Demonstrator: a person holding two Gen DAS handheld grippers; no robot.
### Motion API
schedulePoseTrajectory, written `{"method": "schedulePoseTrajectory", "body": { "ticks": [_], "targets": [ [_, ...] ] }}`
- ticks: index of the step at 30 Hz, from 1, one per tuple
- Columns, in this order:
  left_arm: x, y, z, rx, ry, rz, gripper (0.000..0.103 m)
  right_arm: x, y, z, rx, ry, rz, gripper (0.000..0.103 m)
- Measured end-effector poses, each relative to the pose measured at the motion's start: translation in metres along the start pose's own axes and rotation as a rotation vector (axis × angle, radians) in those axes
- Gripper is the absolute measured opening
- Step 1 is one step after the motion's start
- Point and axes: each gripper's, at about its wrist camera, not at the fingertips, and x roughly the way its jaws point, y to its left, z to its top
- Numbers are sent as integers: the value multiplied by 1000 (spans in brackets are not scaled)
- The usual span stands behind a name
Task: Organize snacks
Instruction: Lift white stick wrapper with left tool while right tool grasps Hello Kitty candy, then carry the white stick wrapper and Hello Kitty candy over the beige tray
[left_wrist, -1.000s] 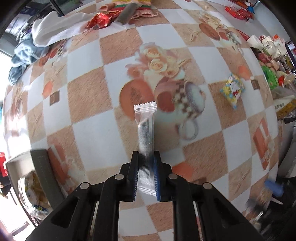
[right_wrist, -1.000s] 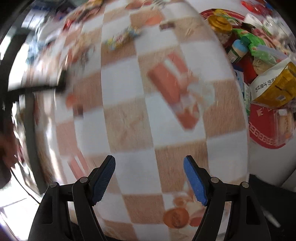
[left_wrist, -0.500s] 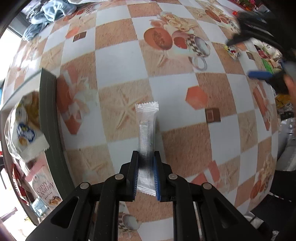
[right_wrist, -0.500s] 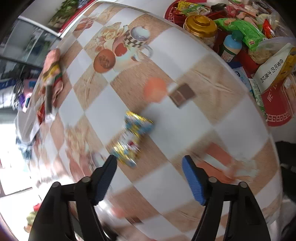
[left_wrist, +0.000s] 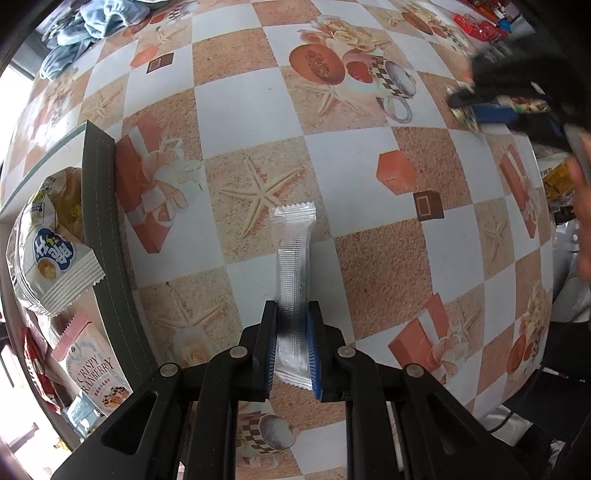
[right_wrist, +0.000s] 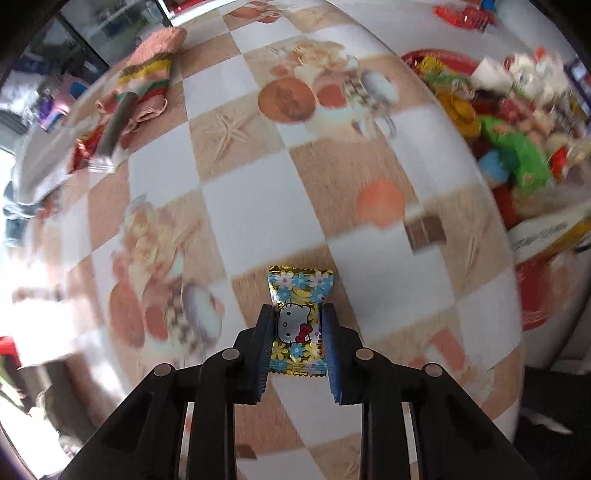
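The left gripper (left_wrist: 291, 347) is clamped on a long silver foil sachet (left_wrist: 293, 273), its 2 blue pads pressing the lower half while the crimped top edge sticks out beyond the fingertips. It points down at a checked tablecloth (left_wrist: 251, 107) printed with starfish, gift boxes and cups. Far to the left of this gripper lies a dark green box (left_wrist: 107, 236); its stitched rim runs along the cloth, and inside it sit a white snack bag with blue lettering (left_wrist: 51, 254) and a pink-topped cranberry crisp packet (left_wrist: 96, 373), the bag partly over the rim. Beyond the gripper, at the upper left, a heap of pale blue cloth (left_wrist: 81, 29) lies at the table's edge. At the far upper right of the left wrist view the other tool shows as a dark blur with a person's hand (left_wrist: 580, 206) on it.

The right gripper (right_wrist: 297, 350) has its jaws closed on a small gold candy packet (right_wrist: 299, 325) with blue flowers and a cartoon cat, pinched at both sides with its crimped ends free above and below. Up and to the left of this gripper, a striped knitted cloth (right_wrist: 147, 81) lies on the table with a grey stick-shaped item across it. Off to its right stands a red tray (right_wrist: 532, 295) piled with assorted snacks, among them a green packet (right_wrist: 524, 158) and a white-and-yellow bag (right_wrist: 554, 229); much of that side is blurred.
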Motion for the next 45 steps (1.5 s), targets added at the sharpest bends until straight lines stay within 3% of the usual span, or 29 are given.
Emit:
{"method": "schedulePoseTrajectory", "body": {
  "ticks": [4,14,23,30,36,40,45],
  "targets": [
    [2,-12,-6,31,-18,19,17,-6,-26,-37,-24,23,66,26],
    [7,-18,-26,22,-72,31,17,-15,-19,-141,-303,52,-33,26],
    [12,-22,-31,-2,-48,65,17,-16,-6,-162,-453,95,-72,26],
    [2,-29,-36,21,-32,93,16,-12,-11,-158,-467,132,-60,26],
    [-12,-30,-40,35,-46,96,16,-19,-10,-178,-477,138,-45,26],
    [-26,-24,-43,13,-63,88,16,-35,-1,-190,-476,127,-1,26],
    [-53,-2,-56,-49,-111,67,16,-59,37,-198,-510,107,144,26]
  ]
}}
